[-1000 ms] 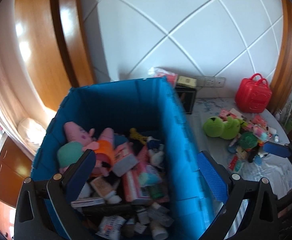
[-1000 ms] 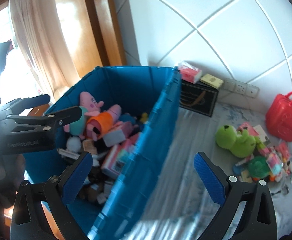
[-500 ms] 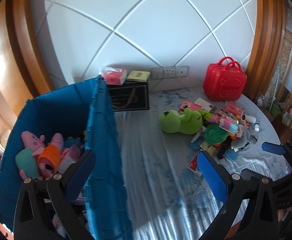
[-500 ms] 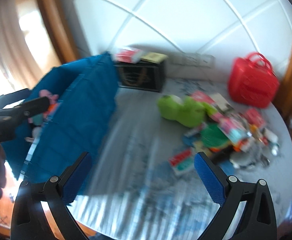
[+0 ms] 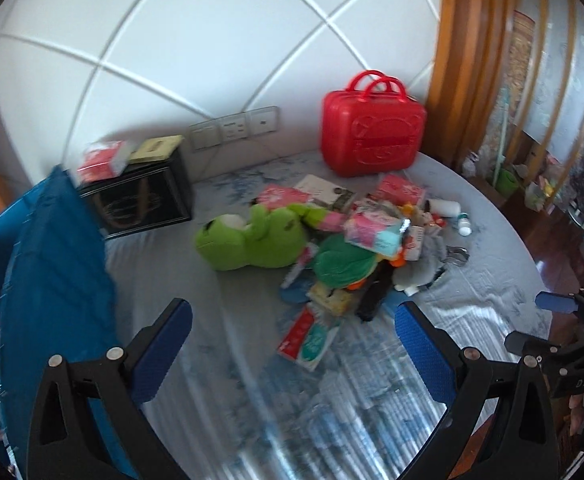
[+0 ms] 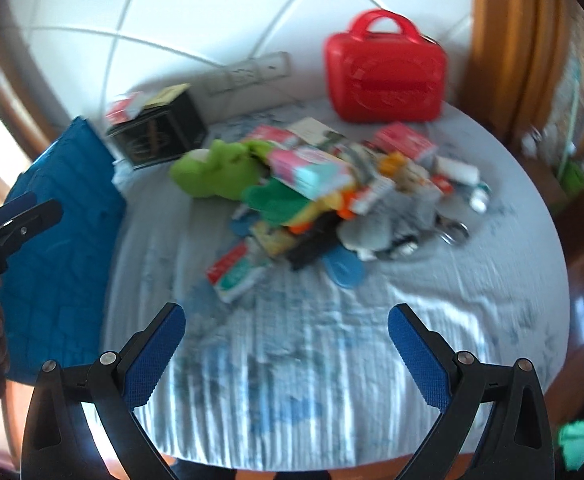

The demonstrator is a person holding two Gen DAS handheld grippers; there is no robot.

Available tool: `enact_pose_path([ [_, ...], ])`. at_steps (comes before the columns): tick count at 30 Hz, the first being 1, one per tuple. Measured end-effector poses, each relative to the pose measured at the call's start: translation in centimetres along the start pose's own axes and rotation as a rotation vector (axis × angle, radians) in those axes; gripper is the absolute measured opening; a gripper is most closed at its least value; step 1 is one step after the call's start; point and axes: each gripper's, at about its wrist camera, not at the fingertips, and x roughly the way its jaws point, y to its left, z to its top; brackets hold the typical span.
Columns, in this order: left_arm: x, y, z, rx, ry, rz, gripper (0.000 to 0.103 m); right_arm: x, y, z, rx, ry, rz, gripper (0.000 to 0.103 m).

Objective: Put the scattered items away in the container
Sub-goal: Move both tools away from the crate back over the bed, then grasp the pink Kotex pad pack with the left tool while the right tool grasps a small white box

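The blue container (image 5: 52, 264) stands at the left of the table, with pink plush toys showing inside at the frame edge. Scattered items (image 5: 363, 240) lie in a heap mid-table, a green frog plush (image 5: 252, 240) beside them and a red-and-white packet (image 5: 307, 332) nearest me. My left gripper (image 5: 292, 320) hangs open and empty above the cloth, short of the packet. My right gripper (image 6: 286, 320) is also open and empty, facing the heap (image 6: 331, 200), frog (image 6: 216, 172) and packet (image 6: 236, 272). The container (image 6: 60, 240) is to its left.
A red carry case (image 5: 371, 132) stands against the back wall and a black box (image 5: 140, 200) sits behind the container. The round table (image 6: 292, 392) has a pale blue-and-white cloth and drops off at front and right. The right wrist view is blurred.
Both grippers have swung right, away from above the blue container, and now face the heap on the table. Both stay open and empty.
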Motion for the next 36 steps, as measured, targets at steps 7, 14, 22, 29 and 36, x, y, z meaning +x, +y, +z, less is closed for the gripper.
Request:
enact_pose_path([
  [7,7.3,-6.1,2.4,0.095,0.040,-0.079,0.103,1.3,-4.7,-0.2,0.069,0.025,-0.027,0.103],
  [14,16.5,-9.4,3.4,0.136,0.093,-0.099,0.103,3.4,-9.1,-1.0,0.110,0.055,-0.058,0.103],
  [22,22.2,-10.6,4.3,0.152,0.126,-0.109,0.103,8.8,-13.3,0.1,0.127,0.117,-0.102,0.103],
  [29,26.8,-10.0,4.8,0.131,0.174,-0.101,0.103,10.3,-13.7,1.8,0.112,0.122,-0.082,0.103],
  [36,28.8,-9.7,5.1,0.097,0.179,-0.139,0.097,12.0,-14.0,2.5,0.093,0.156,-0.086,0.103],
])
